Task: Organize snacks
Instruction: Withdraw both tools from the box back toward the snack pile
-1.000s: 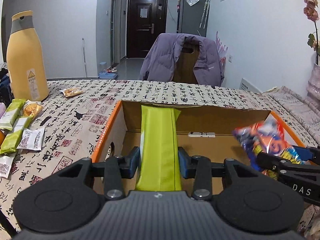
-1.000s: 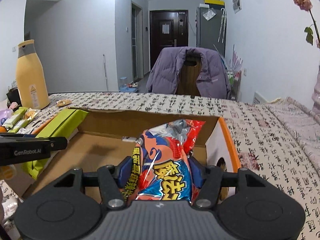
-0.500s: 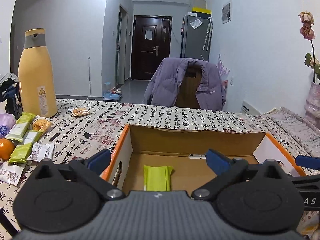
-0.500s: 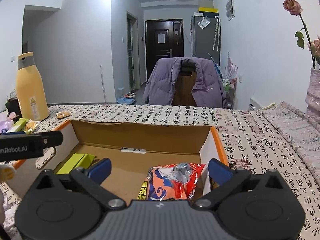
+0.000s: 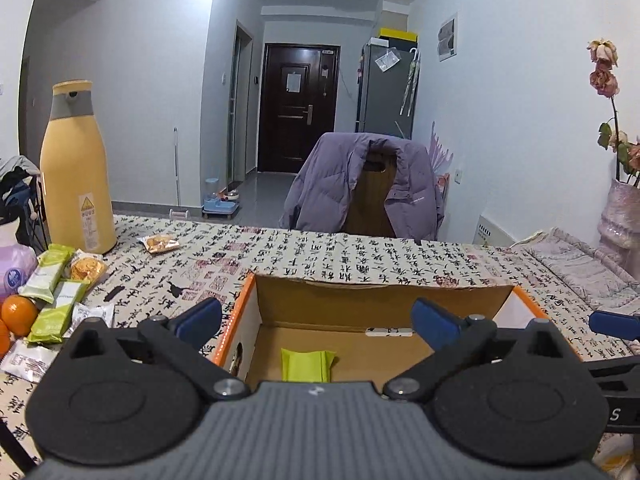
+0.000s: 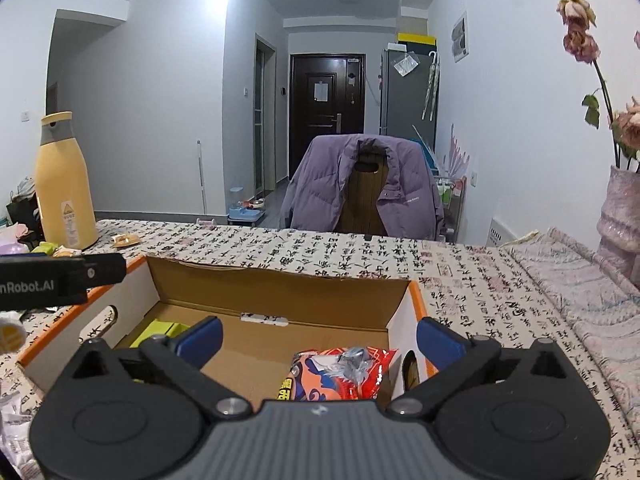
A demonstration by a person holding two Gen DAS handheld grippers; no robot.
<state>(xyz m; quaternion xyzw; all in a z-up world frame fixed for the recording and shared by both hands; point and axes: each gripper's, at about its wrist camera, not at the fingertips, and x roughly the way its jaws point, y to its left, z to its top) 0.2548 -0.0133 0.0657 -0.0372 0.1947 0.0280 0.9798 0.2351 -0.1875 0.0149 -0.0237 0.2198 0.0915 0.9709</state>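
- My left gripper hangs above the open cardboard box. A green snack packet lies flat on the box floor, below and between my fingers, touching neither one.
- My right gripper hangs over the right end of the same box. A red and blue snack bag rests inside, low between my fingers and clear of both. The green packet shows at the box's far left, partly hidden behind my left fingertip.
- A second ago each gripper was clamped on its snack above the box. Now both snacks sit inside it, and both grippers are higher, so more of the room shows.
- Both pairs of jaws have just been opening and now stand spread wide, holding nothing.
- More snacks lie on the patterned tablecloth left of the box, beside what looks like an orange, though that edge is distorted.
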